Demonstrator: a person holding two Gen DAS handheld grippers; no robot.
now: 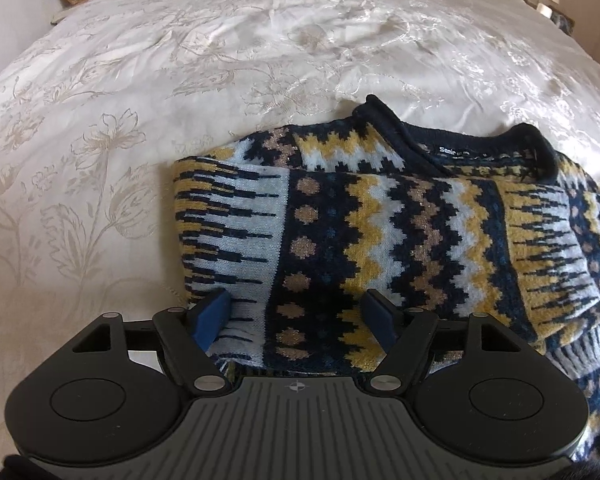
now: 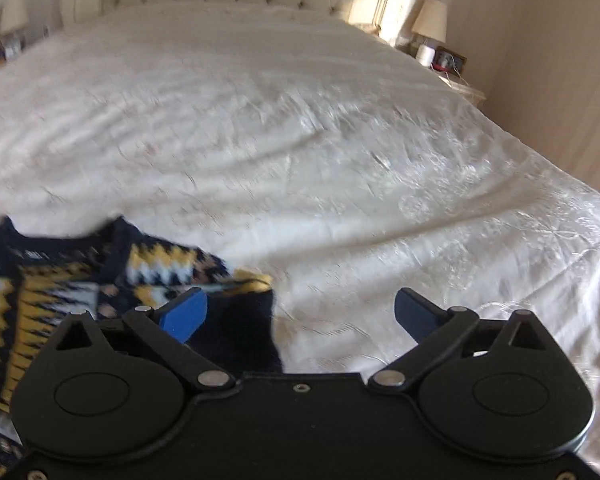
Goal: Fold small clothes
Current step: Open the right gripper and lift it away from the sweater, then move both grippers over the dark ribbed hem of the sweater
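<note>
**Sweater on the bed, both tongs open**

While the patterned sweater (image 1: pixel 380 220) lies partly folded on the white bedspread (image 1: pixel 180 80), the left tongs (image 1: pixel 296 320) hover open over its near edge, and the right tongs (image 2: pixel 300 316) gape wide, holding nothing.

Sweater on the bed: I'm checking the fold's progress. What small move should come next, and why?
Probably lower the left gripper and close it on the sweater: both grippers are open and hold nothing, and a sleeve already lies folded across the body.
</note>
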